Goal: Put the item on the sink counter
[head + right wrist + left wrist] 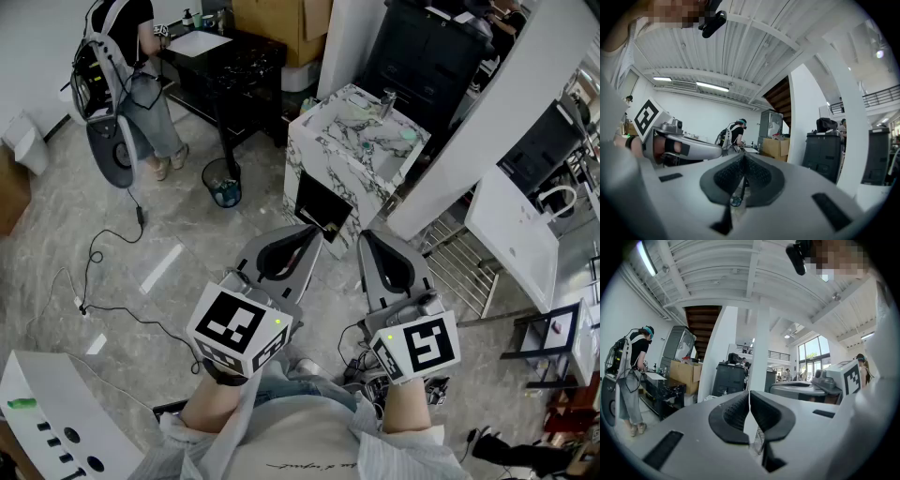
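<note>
The marble sink counter stands ahead of me, with a faucet at its back and a small green thing near the basin. Both grippers are held low in front of the person and point toward the counter, well short of it. In the head view my left gripper is shut and so is my right gripper. The left gripper view shows the left gripper with its pads together and empty. My right gripper also has its pads together with nothing between them. I see no item held.
A waste bin stands left of the counter by a black table. A person with a backpack stands at the far left. A white slanted column and a wire rack lie to the right. Cables trail across the floor.
</note>
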The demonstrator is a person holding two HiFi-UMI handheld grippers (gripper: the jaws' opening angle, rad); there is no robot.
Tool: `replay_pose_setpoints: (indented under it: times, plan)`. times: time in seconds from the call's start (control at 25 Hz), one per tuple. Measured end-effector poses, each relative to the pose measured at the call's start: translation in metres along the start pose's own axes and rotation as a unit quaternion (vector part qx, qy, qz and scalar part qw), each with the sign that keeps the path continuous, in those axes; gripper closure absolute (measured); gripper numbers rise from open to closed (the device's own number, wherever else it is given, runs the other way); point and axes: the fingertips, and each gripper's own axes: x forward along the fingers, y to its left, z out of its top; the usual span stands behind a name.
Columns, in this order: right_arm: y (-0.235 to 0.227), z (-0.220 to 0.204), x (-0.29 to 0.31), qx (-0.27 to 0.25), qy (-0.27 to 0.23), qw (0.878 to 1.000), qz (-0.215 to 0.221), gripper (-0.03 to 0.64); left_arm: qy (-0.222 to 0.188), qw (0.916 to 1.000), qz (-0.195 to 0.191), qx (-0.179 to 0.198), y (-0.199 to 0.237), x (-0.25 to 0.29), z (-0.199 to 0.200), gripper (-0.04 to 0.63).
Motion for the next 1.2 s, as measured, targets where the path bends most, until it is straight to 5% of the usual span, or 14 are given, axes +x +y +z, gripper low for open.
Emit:
replay_pose_setpoints:
  times: [1.2]
  plan:
    - [-0.025, -0.038, 0.098, -0.004, 0.029, 0.999, -0.021, 0.607, 0.011, 0.9997, 0.023, 0.003, 0.107, 0.033, -0.016, 0.572]
